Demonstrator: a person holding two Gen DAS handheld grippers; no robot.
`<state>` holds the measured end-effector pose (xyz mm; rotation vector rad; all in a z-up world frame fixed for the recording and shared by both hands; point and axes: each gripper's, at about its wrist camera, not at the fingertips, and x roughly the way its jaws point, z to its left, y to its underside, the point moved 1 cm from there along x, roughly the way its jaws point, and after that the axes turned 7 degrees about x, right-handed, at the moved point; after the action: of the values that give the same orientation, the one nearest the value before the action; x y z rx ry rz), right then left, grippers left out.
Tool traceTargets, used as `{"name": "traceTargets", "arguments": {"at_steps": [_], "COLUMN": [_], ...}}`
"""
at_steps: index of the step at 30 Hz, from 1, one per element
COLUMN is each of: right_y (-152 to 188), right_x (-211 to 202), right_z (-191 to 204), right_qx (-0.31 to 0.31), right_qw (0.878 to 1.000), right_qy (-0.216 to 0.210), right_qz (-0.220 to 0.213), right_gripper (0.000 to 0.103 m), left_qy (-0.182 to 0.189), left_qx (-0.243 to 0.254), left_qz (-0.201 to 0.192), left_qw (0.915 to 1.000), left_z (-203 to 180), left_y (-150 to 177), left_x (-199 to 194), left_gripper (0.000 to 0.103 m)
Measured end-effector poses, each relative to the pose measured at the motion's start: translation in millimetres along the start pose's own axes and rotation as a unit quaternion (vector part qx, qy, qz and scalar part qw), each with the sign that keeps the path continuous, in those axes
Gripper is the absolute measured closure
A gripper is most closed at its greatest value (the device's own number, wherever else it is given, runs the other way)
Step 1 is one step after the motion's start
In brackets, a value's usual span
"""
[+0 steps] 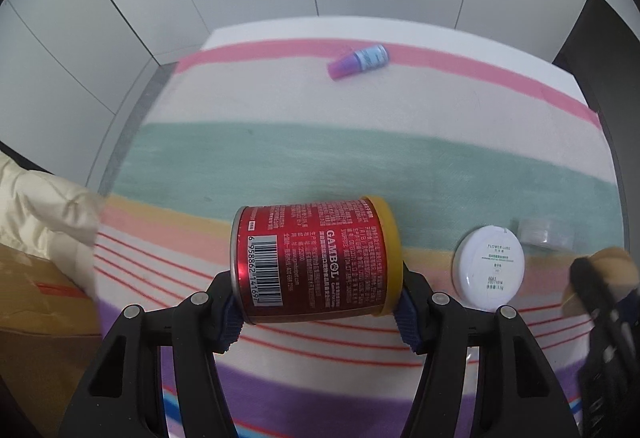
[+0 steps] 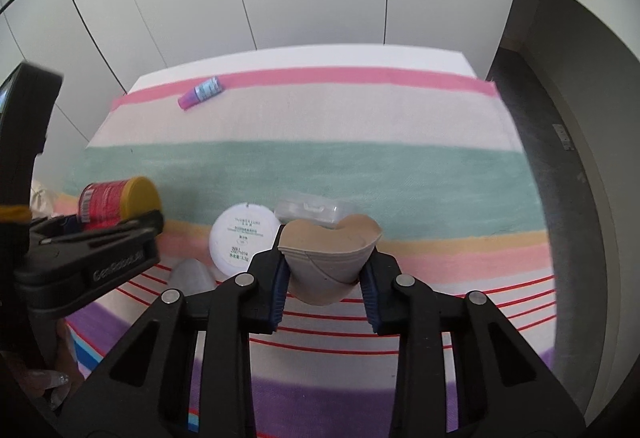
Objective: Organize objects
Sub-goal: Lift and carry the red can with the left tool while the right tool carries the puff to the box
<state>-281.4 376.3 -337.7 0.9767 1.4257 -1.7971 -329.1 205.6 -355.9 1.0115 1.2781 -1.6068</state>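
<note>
Blue fingers [image 1: 230, 322] clamp the sideways red can [image 1: 314, 260] by its ends.

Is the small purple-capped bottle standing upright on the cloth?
No. The small purple-capped bottle lies on its side on the pink stripe at the far edge of the striped cloth.

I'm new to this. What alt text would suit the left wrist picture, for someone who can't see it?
A black two-finger gripper clamps a red can with a yellow lid on its side, above a striped cloth. To the right lie a round white compact and a clear case; a small purple-capped bottle lies at the far edge.
</note>
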Motion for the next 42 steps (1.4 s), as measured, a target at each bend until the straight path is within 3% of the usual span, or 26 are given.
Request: {"name": "traceTargets", "arguments": {"at_steps": [13,27,37,42], "right_y": [-43.1,-79.0,-80.4,-74.9], "right_x": [-93.4,-238.5,-316.1,-342.6], "right_z": [13.2,49.5,62.9,73.3], "right_qx": [-0.002,-0.029,-0.022,-0.033], "right_qw": [0.999,0.995,0.992,0.99], "right_qy": [0.023,0.004,0.02,0.027], "right_qz": [-0.043,-0.097,-0.123,-0.131], "right_gripper": [0.073,0.074,0.074,0.074], "left_qy": [-0.013,0.01,0.029,0.032], "left_qx": [-0.005,-0.003,-0.009,-0.01], "left_qz": [-0.065,-0.166,-0.206,-0.208], "left_qw": [0.9978,0.986,0.9781,0.9775], "left_z": [45.2,75.5,93.0,99.1], "left_y": [-11.5,-5.0,22.7,32.4], "left_x": [-110.7,-282.1,-359.1,-378.7], "left_gripper": [0.041,0.041,0.041,0.041]}}
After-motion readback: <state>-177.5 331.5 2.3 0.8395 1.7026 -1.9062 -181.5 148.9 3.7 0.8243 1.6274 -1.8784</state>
